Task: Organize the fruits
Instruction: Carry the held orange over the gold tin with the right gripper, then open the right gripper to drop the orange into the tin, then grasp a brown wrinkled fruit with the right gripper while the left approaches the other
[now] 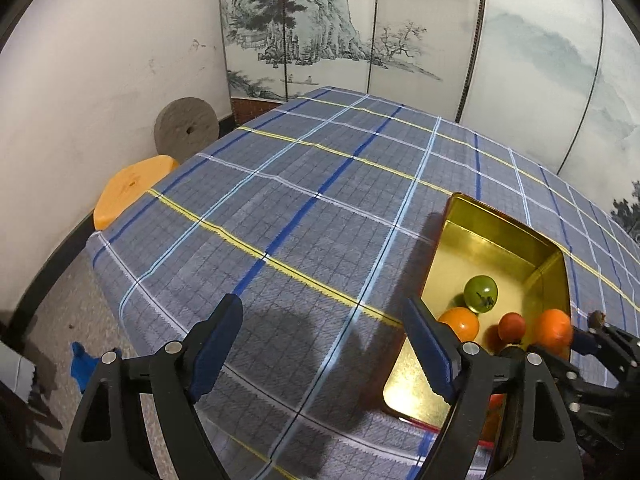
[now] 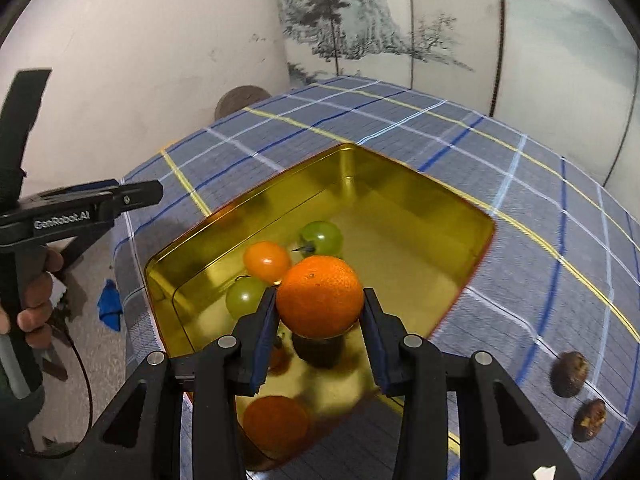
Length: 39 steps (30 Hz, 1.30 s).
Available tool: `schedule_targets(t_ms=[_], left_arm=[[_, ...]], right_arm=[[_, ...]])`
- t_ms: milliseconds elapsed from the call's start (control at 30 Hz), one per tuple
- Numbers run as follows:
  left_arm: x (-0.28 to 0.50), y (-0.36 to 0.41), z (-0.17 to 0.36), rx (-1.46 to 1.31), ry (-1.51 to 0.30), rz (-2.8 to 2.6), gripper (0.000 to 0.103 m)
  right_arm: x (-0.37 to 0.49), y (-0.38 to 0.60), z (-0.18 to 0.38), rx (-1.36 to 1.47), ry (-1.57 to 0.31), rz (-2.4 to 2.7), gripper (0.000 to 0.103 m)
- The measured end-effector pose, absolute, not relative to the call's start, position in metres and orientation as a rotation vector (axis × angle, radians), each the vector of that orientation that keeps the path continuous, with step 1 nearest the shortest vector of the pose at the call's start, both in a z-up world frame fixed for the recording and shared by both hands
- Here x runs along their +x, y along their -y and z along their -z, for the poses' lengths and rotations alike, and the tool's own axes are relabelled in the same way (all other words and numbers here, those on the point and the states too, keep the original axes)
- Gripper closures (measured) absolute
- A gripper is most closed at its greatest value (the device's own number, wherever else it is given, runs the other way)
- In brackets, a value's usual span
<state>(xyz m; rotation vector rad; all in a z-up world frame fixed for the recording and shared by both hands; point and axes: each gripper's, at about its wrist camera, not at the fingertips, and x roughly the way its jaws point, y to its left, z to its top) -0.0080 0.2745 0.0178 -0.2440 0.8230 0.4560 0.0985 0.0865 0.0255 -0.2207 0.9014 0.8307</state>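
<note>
Right gripper (image 2: 320,312) nearest the lens, blue pads (image 2: 266,336) pressed on either side of an orange (image 2: 319,296); fruit round, bright, pebbled skin, small stem dimple on top, held above the gold tin (image 2: 460,204). Left gripper (image 1: 324,344) jaws wide apart with nothing between them, hanging over the plaid tablecloth (image 1: 280,200) just left of the tin. Only readable writing: "GenRobot.AI" in white on the side of the left gripper's black body, seen from the right wrist view, a hand (image 2: 34,300) wrapped round its handle. Tin is rectangular, shiny gold inside, red-edged outside, sitting on the cloth. Inside it: green tomato (image 2: 322,237) with dark stem, small orange tomato (image 2: 267,261) touching it, second green one (image 2: 245,297) beside the pad. Two dark brown wrinkled fruits (image 2: 569,374) lie on the cloth right of the tin, well apart from it
</note>
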Motion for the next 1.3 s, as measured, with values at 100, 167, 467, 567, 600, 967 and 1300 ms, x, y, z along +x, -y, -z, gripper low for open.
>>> schedule_targets(t_ms=[100, 167, 467, 567, 600, 967, 1300], left_arm=[[-0.009, -0.273, -0.017, -0.236, -0.829, -0.435, 0.021], [-0.01, -0.27, -0.017, -0.225, -0.835, -0.419, 0.021], [-0.009, -0.262, -0.016, -0.227, -0.847, -0.38, 0.021], [-0.01, -0.26, -0.016, -0.229, -0.849, -0.374, 0.021], [-0.009, -0.26, -0.016, -0.229, -0.849, -0.373, 0.021], [-0.004, -0.24, -0.019, -0.216, -0.847, -0.322, 0.021], [0.012, -0.189, -0.019, -0.159, -0.865, -0.203, 0.021]], right_arm=[[0.1, -0.097, -0.02, -0.242, -0.909, -0.833, 0.065], [0.101, -0.1, -0.016, -0.248, -0.917, -0.832, 0.065], [0.1, -0.105, -0.005, -0.255, -0.955, -0.824, 0.064], [0.099, -0.105, -0.005, -0.263, -0.954, -0.827, 0.064], [0.099, -0.105, -0.005, -0.261, -0.954, -0.825, 0.064], [0.094, -0.083, -0.029, -0.216, -0.889, -0.802, 0.057], [0.103, 0.009, -0.041, -0.15, -0.862, -0.604, 0.055]])
